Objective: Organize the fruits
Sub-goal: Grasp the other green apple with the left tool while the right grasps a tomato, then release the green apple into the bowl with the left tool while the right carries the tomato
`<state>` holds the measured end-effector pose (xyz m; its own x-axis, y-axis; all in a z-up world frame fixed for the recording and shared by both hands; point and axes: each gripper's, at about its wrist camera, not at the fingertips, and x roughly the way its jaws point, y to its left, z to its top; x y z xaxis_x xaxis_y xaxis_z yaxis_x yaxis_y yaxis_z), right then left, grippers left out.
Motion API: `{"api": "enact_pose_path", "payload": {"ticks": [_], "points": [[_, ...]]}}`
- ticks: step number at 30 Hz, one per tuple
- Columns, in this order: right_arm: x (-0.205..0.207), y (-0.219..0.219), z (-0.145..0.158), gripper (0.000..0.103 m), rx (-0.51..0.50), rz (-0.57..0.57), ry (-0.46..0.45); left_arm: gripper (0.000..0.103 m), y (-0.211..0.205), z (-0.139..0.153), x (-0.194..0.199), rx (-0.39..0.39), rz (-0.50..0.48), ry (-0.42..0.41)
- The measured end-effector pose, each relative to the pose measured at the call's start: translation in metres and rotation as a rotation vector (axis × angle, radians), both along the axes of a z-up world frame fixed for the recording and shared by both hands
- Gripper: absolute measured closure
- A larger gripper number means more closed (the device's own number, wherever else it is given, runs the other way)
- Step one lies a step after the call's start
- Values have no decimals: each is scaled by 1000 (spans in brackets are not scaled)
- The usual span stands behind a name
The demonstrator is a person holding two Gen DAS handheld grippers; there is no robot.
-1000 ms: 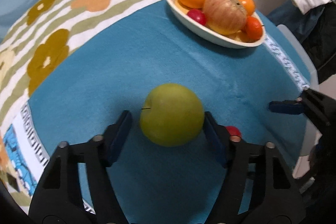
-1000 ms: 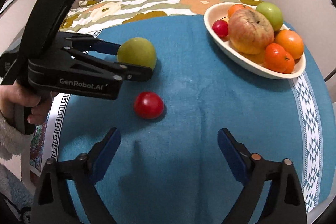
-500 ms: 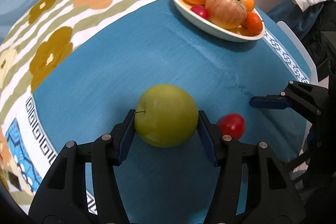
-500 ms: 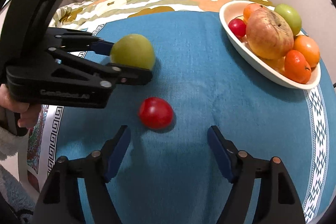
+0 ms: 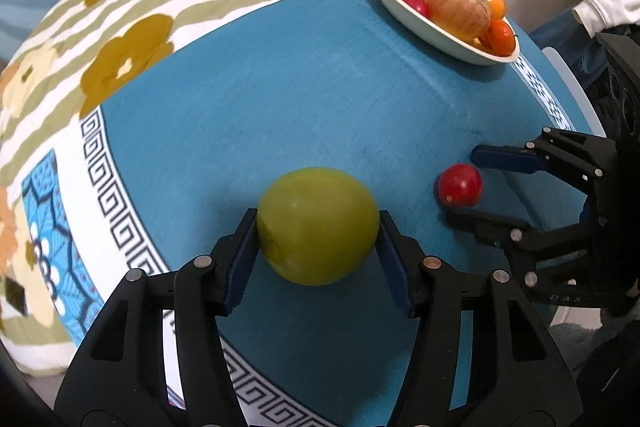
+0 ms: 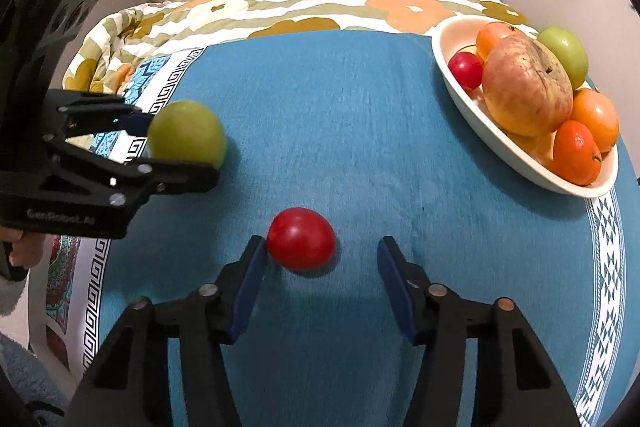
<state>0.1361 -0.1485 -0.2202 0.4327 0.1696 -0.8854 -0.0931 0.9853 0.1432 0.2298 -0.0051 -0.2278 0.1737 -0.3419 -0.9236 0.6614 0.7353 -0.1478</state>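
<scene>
The left gripper (image 5: 318,227) is clenched on a green apple (image 5: 317,225), its blue pads pressed to both sides of the fruit, out over the blue cloth (image 5: 280,99) near the cloth's key-patterned left border; whether the apple clears the cloth I cannot tell. On the side of this gripper, seen from the right wrist, white lettering reads "GenRobot.AI" (image 6: 60,218), a little blurred; a hand (image 6: 18,247) in a fuzzy pale sleeve grips its handle at the left edge.

The right gripper (image 6: 320,255) is closing around a small red fruit (image 6: 301,238) that lies on the blue cloth towards its near edge; the left pad is at the fruit's side, the right pad stands clear of it, so nothing is gripped yet.

At the far right corner of the blue cloth sits a cream oval bowl (image 6: 516,151) piled with a large blotchy apple (image 6: 526,87), several oranges (image 6: 594,113), a small green apple (image 6: 564,51) and another small red fruit (image 6: 464,69); beyond the cloth runs a striped floral bedspread (image 6: 340,3); no other writing is legible.
</scene>
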Motion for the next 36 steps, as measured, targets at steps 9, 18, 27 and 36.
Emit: {"api": "enact_pose_path", "payload": {"ticks": [9,18,27,36], "points": [[9,9,-2,71,21,21,-2,42,9,0,-10,-1,46,1],[4,8,11,71,27,14,-24,42,22,13,-15,-20,112,-17],[-4,-4,43,71,17,5,-79,42,23,56,-19,-69,155,-76],[-4,-52,76,71,41,-8,-121,42,-11,99,-20,-122,229,-137]]}}
